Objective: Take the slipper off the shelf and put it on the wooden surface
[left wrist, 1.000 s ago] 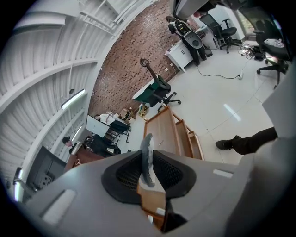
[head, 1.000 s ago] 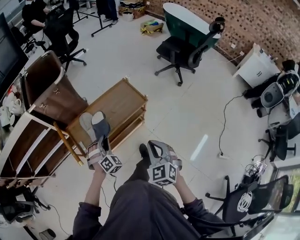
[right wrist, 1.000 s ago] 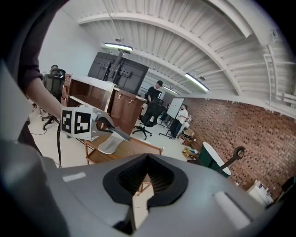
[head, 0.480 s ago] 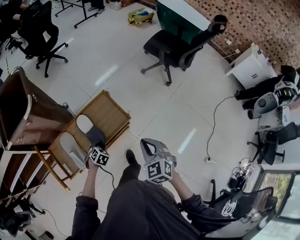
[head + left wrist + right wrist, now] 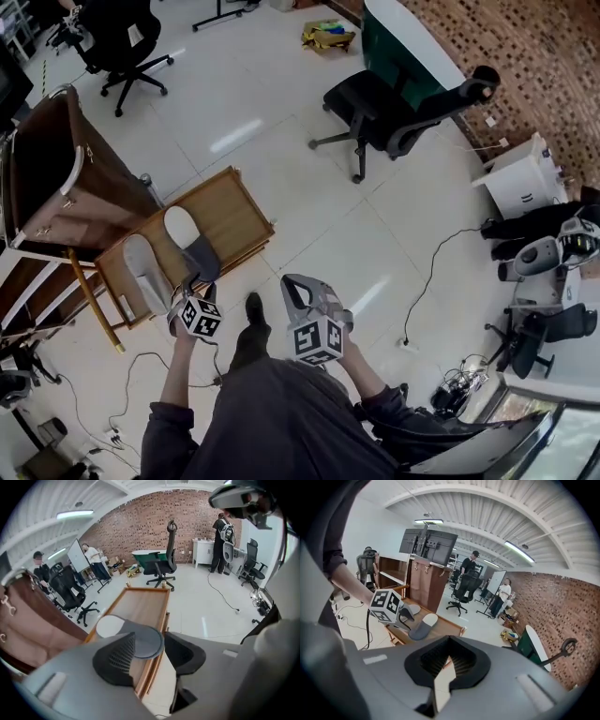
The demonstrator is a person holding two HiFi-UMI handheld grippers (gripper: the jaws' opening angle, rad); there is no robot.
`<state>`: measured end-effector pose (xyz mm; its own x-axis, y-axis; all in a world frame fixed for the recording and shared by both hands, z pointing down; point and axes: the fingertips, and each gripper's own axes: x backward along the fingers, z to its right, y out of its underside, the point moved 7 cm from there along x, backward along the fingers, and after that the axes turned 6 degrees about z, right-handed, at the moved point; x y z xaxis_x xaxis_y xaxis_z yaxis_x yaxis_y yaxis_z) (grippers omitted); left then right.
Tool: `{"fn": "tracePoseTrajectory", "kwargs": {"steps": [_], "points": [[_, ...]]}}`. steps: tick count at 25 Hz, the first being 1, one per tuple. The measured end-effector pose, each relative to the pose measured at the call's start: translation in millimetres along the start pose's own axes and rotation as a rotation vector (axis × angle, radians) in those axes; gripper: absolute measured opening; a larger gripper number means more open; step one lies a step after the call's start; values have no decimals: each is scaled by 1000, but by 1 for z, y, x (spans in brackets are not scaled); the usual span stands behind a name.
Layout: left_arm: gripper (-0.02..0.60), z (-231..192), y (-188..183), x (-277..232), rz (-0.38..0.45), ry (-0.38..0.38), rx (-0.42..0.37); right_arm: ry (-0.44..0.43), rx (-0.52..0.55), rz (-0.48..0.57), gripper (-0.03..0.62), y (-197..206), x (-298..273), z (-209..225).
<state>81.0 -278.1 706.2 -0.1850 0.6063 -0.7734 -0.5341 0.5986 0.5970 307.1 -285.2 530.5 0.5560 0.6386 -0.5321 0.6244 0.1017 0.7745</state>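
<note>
My left gripper is opening its jaws around the slipper, which lies on the wooden bench at eleven o'clock. My right gripper has its jaws closed and empty.

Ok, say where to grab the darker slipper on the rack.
Take the slipper by its grey toe band, coming from the rack's near edge with the left gripper. The toe points that way and the band stands up from the sole, so jaws can pinch it; the heel lies flat. Those jaws, now opening, flank the toe.

The grey slipper with white insole lies flat on the wooden surface.
</note>
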Motion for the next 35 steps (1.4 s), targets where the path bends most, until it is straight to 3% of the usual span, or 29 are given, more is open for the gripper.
{"fn": "tracePoseTrajectory", "kwargs": {"steps": [6, 11, 15, 20, 27, 35], "points": [[206, 60, -9, 87, 97, -116, 39, -125, 116, 91, 3, 1, 28, -38], [196, 145, 31, 167, 132, -221, 109, -201, 198, 149, 3, 33, 90, -104], [192, 230, 67, 229, 125, -287, 145, -209, 254, 184, 2, 71, 158, -142], [184, 318, 92, 299, 119, -363, 122, -175, 342, 207, 2, 99, 246, -176], [186, 380, 90, 362, 178, -378, 130, -219, 321, 224, 2, 118, 308, -214], [186, 424, 117, 392, 157, -375, 145, -262, 342, 236, 2, 124, 337, -250]]}}
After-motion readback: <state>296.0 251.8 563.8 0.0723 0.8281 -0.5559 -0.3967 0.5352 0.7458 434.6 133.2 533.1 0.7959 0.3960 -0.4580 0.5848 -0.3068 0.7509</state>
